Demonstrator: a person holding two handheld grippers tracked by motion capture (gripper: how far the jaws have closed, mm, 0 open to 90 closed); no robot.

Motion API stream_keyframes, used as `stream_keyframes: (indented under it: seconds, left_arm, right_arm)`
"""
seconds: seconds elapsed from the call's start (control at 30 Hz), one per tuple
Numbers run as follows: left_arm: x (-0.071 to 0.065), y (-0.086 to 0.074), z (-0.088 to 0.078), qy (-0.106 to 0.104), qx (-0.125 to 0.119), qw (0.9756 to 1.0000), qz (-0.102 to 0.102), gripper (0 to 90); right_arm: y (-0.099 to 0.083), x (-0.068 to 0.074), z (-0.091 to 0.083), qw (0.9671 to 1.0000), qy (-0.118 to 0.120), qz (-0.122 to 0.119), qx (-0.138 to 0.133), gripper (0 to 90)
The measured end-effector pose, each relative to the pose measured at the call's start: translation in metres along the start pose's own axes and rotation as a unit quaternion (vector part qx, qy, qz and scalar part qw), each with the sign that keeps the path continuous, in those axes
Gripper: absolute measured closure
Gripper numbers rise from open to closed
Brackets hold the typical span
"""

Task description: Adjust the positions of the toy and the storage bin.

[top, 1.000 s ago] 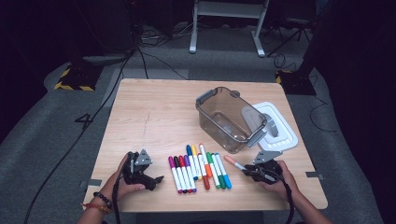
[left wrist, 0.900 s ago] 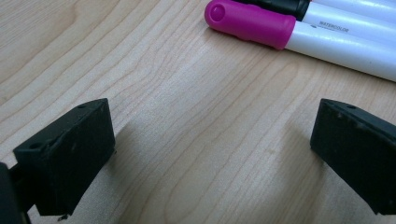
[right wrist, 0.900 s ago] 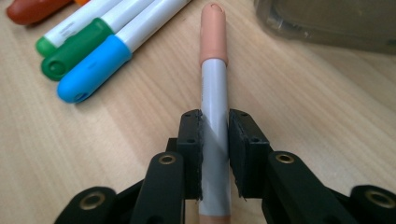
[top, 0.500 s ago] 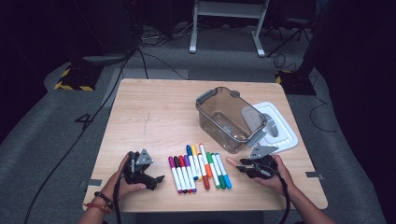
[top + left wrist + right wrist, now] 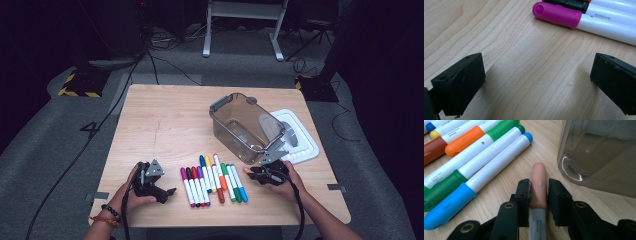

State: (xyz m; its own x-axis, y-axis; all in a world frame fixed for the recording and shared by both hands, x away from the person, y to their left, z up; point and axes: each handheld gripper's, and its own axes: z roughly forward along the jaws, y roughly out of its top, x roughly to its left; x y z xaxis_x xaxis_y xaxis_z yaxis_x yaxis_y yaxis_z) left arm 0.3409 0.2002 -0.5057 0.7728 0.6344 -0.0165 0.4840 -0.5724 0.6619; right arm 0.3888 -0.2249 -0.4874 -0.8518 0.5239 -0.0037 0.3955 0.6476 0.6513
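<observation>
Bare table (image 5: 165, 125) left (markers (image 5: 212, 177) and bin (image 5: 245, 125) crowd right).

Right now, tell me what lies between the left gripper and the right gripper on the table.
The row of markers lies between the left gripper and the right gripper, seen in the high view. The right gripper's fingers grip a peach-capped marker.

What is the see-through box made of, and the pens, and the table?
The box looks like clear, smoky plastic: you see the table through its glossy walls, which catch bright glints. The marker pens seem smooth plastic too, with shiny white barrels and coloured caps. The table shows pale wood grain with a matte finish, though it could be a printed laminate.
</observation>
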Motion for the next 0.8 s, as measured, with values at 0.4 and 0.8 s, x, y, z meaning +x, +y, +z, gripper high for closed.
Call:
stream_keyframes:
  seconds: [0.4,0.8]
  left_arm:
    - [0.004,0.004,0.004,-0.006,0.0,1.0,0.006,0.1]
    - [0.005,0.004,0.003,-0.007,0.0,0.9999,0.008,0.2]
  right_arm:
    - [-0.002,0.003,-0.001,0.9998,-0.007,-0.015,-0.005,74.8]
    - [-0.008,0.001,-0.014,0.9995,-0.001,-0.025,-0.02,75.0]
